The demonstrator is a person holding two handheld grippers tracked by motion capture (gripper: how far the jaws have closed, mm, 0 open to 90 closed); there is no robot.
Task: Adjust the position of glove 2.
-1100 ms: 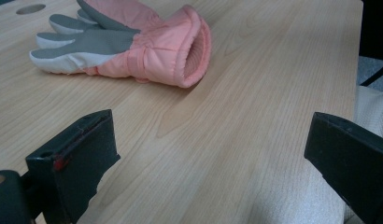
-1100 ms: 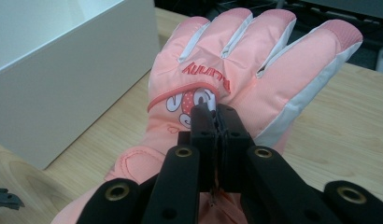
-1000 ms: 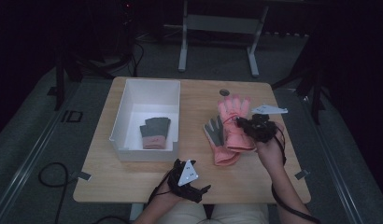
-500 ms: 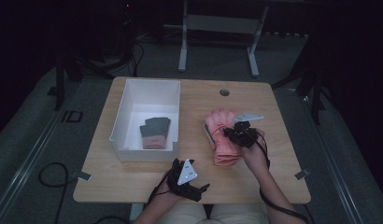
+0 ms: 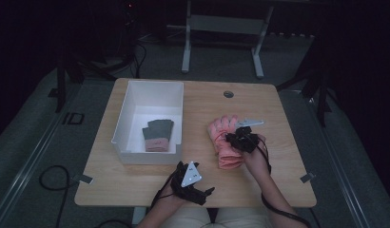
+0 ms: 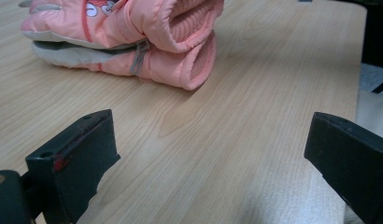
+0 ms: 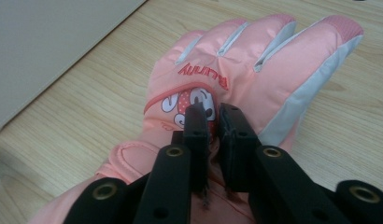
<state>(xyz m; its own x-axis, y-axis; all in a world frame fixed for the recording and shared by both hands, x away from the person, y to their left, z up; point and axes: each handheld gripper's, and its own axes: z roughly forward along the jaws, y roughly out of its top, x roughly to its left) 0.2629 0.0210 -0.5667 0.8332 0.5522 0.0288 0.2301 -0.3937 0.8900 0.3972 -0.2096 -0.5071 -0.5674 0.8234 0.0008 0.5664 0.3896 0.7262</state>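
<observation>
In the high view, a white bin occupies the left of centre of the wooden table; a folded grey and pink glove pair lies on its floor, toward the lower right corner of the bin. At the lower centre of the frame, the left gripper sits at the near table edge, held in the person's left hand, with its grey three-cornered plate facing up. In the left gripper view, its two black jaws stand spread wide apart at the lower left and lower right corners of the frame, with bare table surface between them and nothing held. The cuff end of the pink ski gloves fills the upper left of that view, lying flat on the wood, one glove stacked on the other. Right of centre in the high view, the same pink ski gloves lie on the table with fingers pointing toward the upper part of the frame, well apart from the bin. The right gripper rests directly on top of them. In the right gripper view, the right gripper has its jaws pressed nearly together, pinching a fold of the upper glove's fabric just below the cartoon print; the glove fingers extend toward the upper right of that frame.
</observation>
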